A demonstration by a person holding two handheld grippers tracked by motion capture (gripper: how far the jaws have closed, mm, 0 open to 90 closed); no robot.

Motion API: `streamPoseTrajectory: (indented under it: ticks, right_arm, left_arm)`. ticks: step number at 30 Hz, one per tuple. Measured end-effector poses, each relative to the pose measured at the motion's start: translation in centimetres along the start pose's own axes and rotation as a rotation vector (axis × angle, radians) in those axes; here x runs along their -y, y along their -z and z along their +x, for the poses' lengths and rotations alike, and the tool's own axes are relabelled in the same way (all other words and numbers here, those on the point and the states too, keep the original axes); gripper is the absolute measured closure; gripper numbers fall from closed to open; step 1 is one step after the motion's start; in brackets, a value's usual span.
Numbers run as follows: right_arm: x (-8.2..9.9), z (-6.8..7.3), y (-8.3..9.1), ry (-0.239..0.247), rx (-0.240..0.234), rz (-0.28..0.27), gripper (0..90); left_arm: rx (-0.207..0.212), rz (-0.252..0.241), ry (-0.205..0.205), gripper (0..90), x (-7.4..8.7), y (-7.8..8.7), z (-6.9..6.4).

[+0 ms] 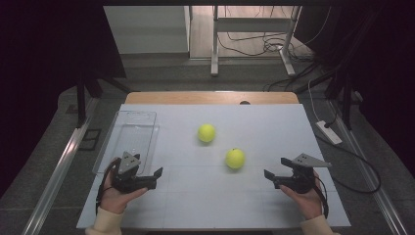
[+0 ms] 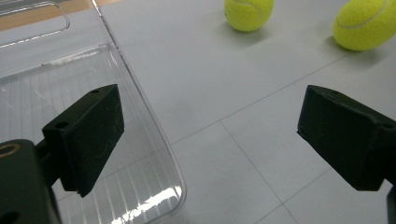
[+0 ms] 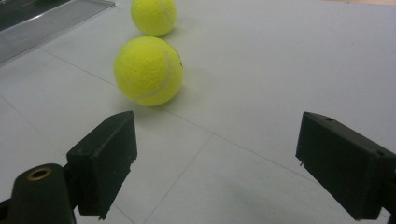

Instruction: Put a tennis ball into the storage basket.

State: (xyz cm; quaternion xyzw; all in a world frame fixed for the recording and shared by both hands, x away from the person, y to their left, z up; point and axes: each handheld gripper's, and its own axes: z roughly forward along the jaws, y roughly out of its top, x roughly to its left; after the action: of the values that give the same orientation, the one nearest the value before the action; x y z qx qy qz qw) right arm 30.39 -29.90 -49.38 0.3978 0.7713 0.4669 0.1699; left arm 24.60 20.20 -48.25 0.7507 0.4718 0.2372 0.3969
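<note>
My left gripper (image 2: 210, 140) has its two black jaws spread wide apart, with nothing between them but bare table (image 2: 224, 84). The table is pale grey, crossed by thin seams. Under my left jaw lies a clear plastic tray (image 2: 140, 116), ribbed along its floor, its rounded corner catching a bright glint near the bottom of the view. My right jaw hangs over the open table. Ahead of me, at the top edge, sit two yellow tennis balls: one tennis ball (image 2: 248, 14) near the middle, the other ball (image 2: 364, 25) further right. They are apart from each other and well clear of the tray.
</note>
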Motion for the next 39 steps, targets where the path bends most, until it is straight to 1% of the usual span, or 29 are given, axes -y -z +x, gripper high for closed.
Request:
streamPoseTrajectory:
  ticks: [4,9,14,19,21,27,34,39]
  right_arm:
    - [0.0,0.0,0.1,0.000,-0.008,-0.004,12.5]
    - [0.0,0.1,0.1,0.003,-0.010,-0.005,12.5]
    - [0.0,0.1,0.1,0.001,-0.011,-0.007,12.6]
    - [0.1,0.1,0.1,0.000,-0.007,-0.004,12.6]
    - [0.1,0.1,0.1,0.003,-0.005,-0.002,12.6]
    - [0.2,0.1,0.1,0.005,-0.004,-0.001,12.6]
    - [0.3,0.2,0.2,0.002,-0.003,-0.001,12.6]
    - [0.3,0.1,0.1,0.003,0.001,0.004,12.6]
  left_arm:
    - [0.004,0.004,-0.015,8.3,-0.6,-0.4,-0.5]
    - [-0.001,0.010,-0.018,8.2,-1.1,-0.6,-0.7]
    - [-0.005,0.010,-0.026,8.3,-1.6,-0.4,-0.7]
    - [0.003,0.014,-0.032,8.4,-2.2,-0.4,-0.7]
    - [0.002,0.026,-0.033,8.4,-2.6,-0.6,-0.8]
    - [0.007,0.035,-0.035,8.6,-3.0,-0.9,-1.1]
    - [0.016,0.036,-0.049,8.7,-3.6,-1.3,-1.5]
    - [0.021,0.047,-0.057,8.8,-4.1,-1.8,-1.7]
